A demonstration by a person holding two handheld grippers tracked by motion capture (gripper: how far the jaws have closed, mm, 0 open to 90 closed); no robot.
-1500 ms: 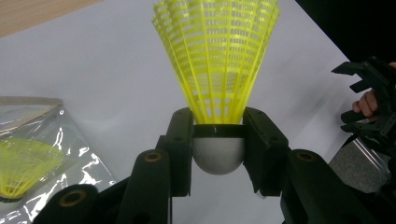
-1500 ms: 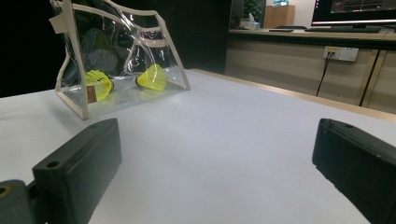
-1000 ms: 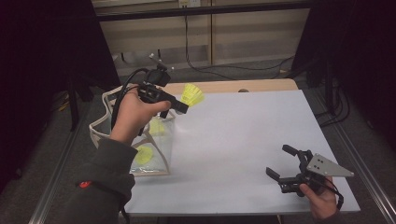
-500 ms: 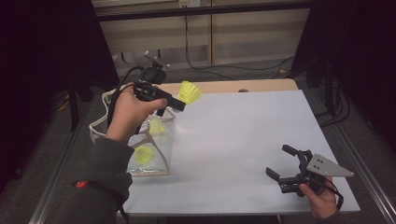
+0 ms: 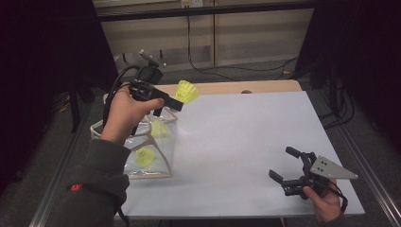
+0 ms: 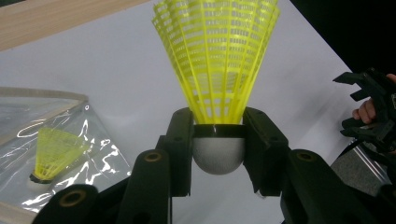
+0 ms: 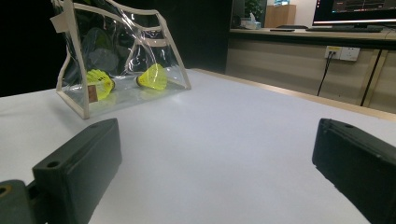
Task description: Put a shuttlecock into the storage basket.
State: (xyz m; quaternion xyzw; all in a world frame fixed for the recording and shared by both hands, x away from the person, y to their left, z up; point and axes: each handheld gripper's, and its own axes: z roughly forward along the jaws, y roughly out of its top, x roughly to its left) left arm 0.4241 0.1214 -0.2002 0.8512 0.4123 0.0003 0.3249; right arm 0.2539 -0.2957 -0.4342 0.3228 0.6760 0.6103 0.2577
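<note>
A yellow plastic shuttlecock (image 5: 187,91) (image 6: 217,60) is held by its white cork in my left gripper (image 5: 177,101) (image 6: 218,140), which is shut on it. It hangs in the air above the far end of a clear bag with beige trim (image 5: 161,163) (image 7: 74,102) (image 6: 28,100). Two more yellow shuttlecocks lie inside the bag, one (image 5: 145,156) (image 7: 100,83) nearer me and another (image 5: 159,127) (image 7: 152,77) farther back. My right gripper (image 5: 289,165) (image 7: 217,158) rests open on the table at the front right, nothing between its jaws.
The white table top (image 5: 246,132) stretches between the bag and the right gripper. A wooden strip (image 5: 265,87) runs along its far edge. Metal rails (image 5: 373,175) flank the table, and cables lie on the floor behind.
My left hand has shifted slightly left with the shuttlecock still in the gripper. The right gripper has not moved.
</note>
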